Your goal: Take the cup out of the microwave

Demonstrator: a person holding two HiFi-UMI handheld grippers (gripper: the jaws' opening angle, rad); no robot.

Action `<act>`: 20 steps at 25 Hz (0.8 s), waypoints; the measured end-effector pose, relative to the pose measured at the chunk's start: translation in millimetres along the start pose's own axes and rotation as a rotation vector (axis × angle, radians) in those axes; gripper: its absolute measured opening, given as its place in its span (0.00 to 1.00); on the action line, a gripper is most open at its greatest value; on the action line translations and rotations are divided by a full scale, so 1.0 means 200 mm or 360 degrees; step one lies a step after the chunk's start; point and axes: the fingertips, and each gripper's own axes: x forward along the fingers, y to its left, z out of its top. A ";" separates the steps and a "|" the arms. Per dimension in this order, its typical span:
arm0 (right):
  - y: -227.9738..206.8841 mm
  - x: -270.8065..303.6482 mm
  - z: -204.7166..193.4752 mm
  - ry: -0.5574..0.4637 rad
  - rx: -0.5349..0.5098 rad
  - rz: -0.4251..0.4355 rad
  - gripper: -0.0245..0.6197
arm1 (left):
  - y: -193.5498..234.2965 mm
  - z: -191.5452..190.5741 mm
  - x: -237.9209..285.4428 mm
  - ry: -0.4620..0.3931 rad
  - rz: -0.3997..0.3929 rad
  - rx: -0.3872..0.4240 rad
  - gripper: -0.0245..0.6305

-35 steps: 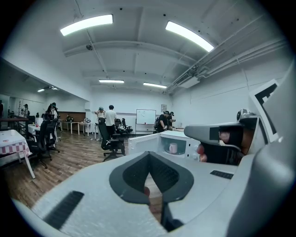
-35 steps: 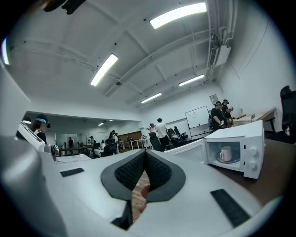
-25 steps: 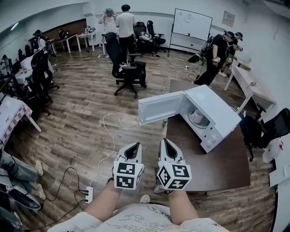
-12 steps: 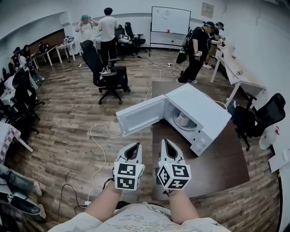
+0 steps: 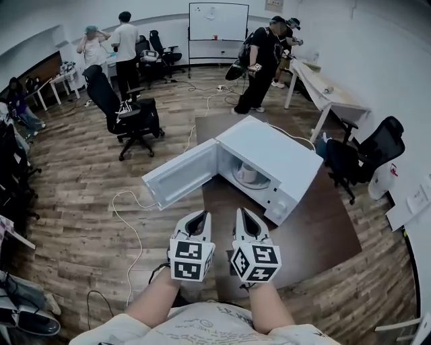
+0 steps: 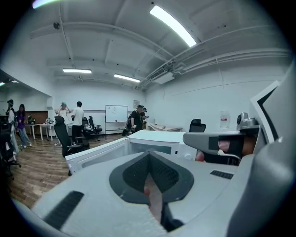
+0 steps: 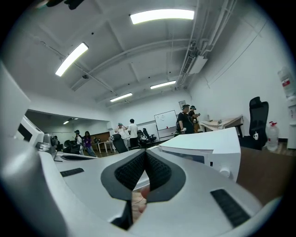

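Observation:
A white microwave (image 5: 276,158) stands on a brown table (image 5: 323,236) with its door (image 5: 178,176) swung wide open to the left. Inside, on the turntable, sits a white cup (image 5: 248,173). My left gripper (image 5: 198,219) and right gripper (image 5: 246,217) are held side by side in front of me, short of the microwave, both shut and empty. The left gripper view shows the open door (image 6: 99,155) and the microwave top (image 6: 155,137) beyond the closed jaws. In the right gripper view the microwave (image 7: 208,148) lies ahead to the right.
A white cable (image 5: 128,219) runs over the wooden floor left of the table. Black office chairs (image 5: 128,111) stand farther back, another chair (image 5: 363,155) at the right by a white desk (image 5: 330,94). Several people stand at the far end near a whiteboard (image 5: 217,20).
The view has swung right, bringing the microwave from upper right toward the centre and closer. Both grippers have stayed shut and side by side in front of me.

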 end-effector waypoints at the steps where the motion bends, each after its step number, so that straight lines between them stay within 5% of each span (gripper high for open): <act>1: -0.01 0.01 0.00 0.0000 0.0000 -0.0019 0.05 | 0.00 0.00 0.02 0.0000 -0.0022 0.0001 0.06; 20: -0.12 0.41 -0.01 -0.0018 0.0052 -0.0586 0.05 | 0.22 0.14 0.57 0.0034 -0.0591 0.0044 0.06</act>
